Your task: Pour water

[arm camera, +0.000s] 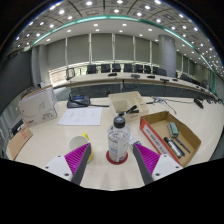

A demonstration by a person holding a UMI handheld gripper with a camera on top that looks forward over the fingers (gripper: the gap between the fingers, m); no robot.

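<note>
We hold the hand-held gripper [112, 162] open. The bottle [118, 140] stands upright on the desk [60, 140] between its fingers, ungripped, positioned for grasping.

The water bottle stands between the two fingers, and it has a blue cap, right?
Not quite: the gripper view shows the water bottle standing between the fingers of the open gripper, but its cap is black, not blue.
</note>
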